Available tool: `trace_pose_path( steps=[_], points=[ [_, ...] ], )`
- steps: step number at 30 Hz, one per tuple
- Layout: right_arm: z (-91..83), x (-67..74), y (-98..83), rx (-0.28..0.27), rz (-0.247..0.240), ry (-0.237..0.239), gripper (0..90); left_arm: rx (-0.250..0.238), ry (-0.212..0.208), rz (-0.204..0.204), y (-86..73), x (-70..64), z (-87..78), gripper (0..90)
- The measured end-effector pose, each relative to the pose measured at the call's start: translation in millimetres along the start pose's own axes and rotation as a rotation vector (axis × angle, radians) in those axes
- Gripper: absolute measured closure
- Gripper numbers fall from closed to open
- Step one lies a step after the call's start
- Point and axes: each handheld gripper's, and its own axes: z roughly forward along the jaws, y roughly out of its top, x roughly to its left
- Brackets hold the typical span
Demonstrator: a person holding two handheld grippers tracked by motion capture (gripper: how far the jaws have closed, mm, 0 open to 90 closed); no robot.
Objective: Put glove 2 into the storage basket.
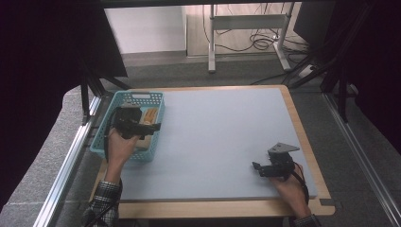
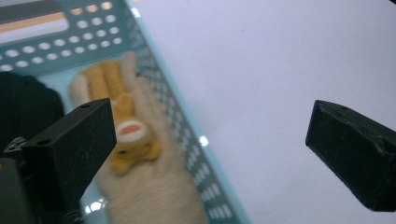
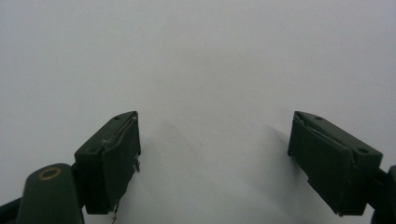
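A teal plastic basket (image 1: 100,137) stands at the table's left edge. In it lie a small yellow-orange plush toy (image 2: 126,133) on a beige knitted piece (image 2: 154,196), and something dark (image 2: 28,107) to their left. The toy (image 1: 151,115) shows as an orange patch in the high view. My left gripper (image 1: 152,128) hovers over the basket's right rim (image 2: 187,126), pointing toward the table's middle. The left gripper (image 2: 210,121) is open with nothing between its jaws. My right gripper (image 1: 257,169) rests low at the table's front right. The right gripper (image 3: 215,135) is open over bare table.
The pale blue-grey table top (image 1: 217,137) has a wooden border (image 1: 302,142). Metal rails (image 1: 66,165) run along both sides. Beyond the far edge stand a desk frame (image 1: 213,42) and loose cables (image 1: 265,42) on the floor.
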Motion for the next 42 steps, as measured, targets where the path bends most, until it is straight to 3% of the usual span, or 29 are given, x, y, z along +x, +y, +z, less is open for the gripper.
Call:
trace_pose_path(
  steps=[14, 24, 32, 42],
  points=[
    [0.0, 0.0, 0.0, 0.000, 0.000, 0.000, 16.3, -0.019, -0.087, 0.117, -3.1, -52.8, 16.0, 2.0],
    [0.0, 0.0, 0.0, 0.000, -0.001, -0.001, 16.3, -0.003, -0.137, 0.193, -24.9, -89.4, 34.7, 0.6],
    [0.0, 0.0, 0.1, 0.000, -0.001, -0.001, 16.3, -0.002, -0.198, 0.204, -43.2, -106.5, 45.7, 0.5],
    [0.0, 0.0, 0.1, 0.000, -0.001, -0.001, 16.3, 0.051, -0.191, 0.232, -71.9, -114.3, 65.0, 0.2]
  ],
)
